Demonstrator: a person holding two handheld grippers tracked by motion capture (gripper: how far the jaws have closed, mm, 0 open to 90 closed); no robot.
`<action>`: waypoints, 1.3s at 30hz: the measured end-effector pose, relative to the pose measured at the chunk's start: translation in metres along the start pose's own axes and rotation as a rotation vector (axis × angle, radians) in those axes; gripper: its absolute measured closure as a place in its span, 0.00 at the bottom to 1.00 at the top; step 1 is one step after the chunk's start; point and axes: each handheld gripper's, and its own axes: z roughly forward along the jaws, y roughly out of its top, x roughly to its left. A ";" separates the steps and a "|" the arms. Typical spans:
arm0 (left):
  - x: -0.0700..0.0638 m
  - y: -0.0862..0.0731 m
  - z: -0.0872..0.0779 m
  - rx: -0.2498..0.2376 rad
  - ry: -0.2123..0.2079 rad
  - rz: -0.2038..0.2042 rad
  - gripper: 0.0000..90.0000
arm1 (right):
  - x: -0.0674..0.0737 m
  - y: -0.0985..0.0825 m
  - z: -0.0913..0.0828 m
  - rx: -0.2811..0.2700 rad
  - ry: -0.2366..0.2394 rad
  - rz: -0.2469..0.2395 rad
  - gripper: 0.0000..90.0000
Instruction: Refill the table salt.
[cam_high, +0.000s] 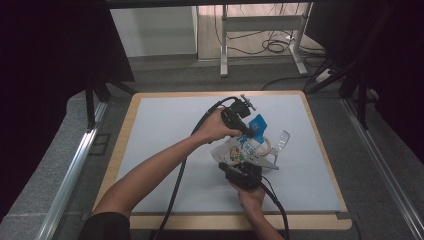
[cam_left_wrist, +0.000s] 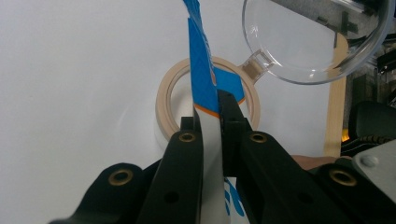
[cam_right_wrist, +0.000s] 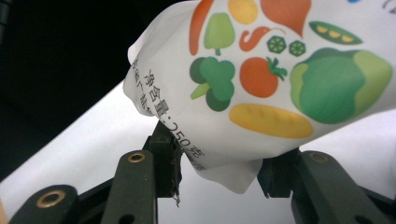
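Printed pouch (cam_high: 235, 150) held above the middle of the bench (cam_high: 160, 150), slightly right of centre, between two hand-held grippers. Left gripper (cam_left_wrist: 212, 119) clamped tight on the pouch's blue top edge, jaws pressed together on the thin film. Right gripper (cam_right_wrist: 217, 175) at the pouch's lower corner, jaws apart with that corner between them; left pad against the film, right pad close beside it, firm contact hard to judge from this angle. Vegetable pictures and black lettering across the pouch's white face.

Directly beneath and beyond the pouch, flat on the bench: a roll of tape (cam_left_wrist: 168, 93), pale beige, with a clear plastic dish (cam_left_wrist: 317, 42) overlapping its far edge. Both just right of the pouch in the high view, close enough to crowd any lowering on that side. Black cables (cam_high: 177, 185) trailing from both grippers toward the near edge, the left one crossing the open surface.

Broad bare surface to the left and toward the far edge; a narrower bare strip to the right before the wooden rim (cam_high: 325, 150). Grey carpet (cam_high: 65, 150) all round the bench, metal rails (cam_high: 70, 175) along both sides, a white table frame (cam_high: 260, 30) and loose floor cables well beyond the far edge.
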 end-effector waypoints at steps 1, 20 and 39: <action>0.000 -0.001 0.000 -0.002 0.000 0.001 0.99 | -0.001 0.000 0.000 0.007 -0.004 -0.003 0.63; -0.001 -0.011 -0.009 -0.031 0.004 -0.011 0.99 | -0.011 -0.004 0.003 0.094 -0.069 -0.017 0.56; -0.002 -0.019 -0.014 -0.060 0.009 -0.012 0.99 | -0.018 -0.005 0.001 0.139 -0.120 -0.057 0.46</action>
